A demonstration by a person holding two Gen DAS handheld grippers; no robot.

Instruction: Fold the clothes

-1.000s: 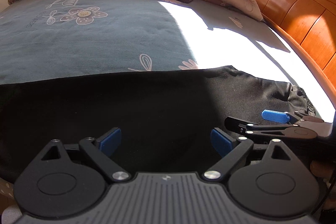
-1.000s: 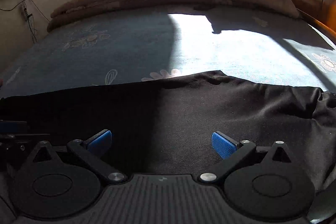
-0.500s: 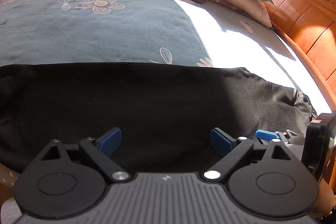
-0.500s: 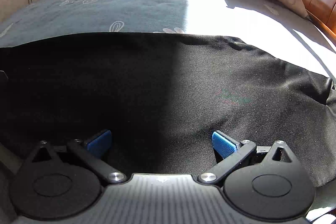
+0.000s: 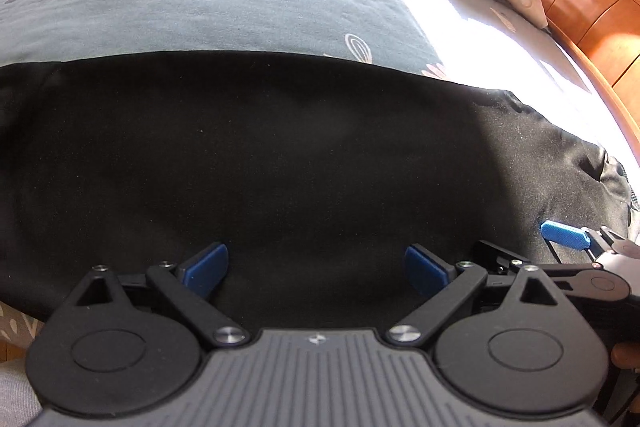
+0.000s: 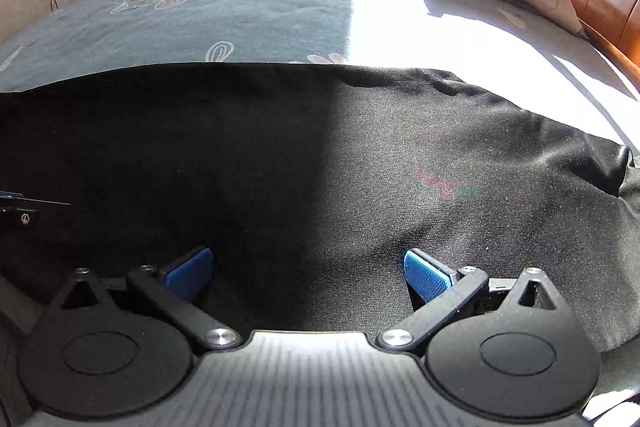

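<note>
Both tools spread wide: left tool (image 5: 316,263) and right tool (image 6: 308,273), holding nothing. Over the last second both dropped lower and closer over the black garment (image 5: 280,155), which lies flat along the near edge of the bed (image 5: 200,11). Cloth hasn't shifted. Looks like lining up a near-hem grab; no fold started.

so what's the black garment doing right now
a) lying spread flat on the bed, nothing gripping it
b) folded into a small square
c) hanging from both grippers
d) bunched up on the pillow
a: the black garment lies spread across the bed, and both the left gripper and right gripper have their jaws wide apart with no cloth between them.
</note>
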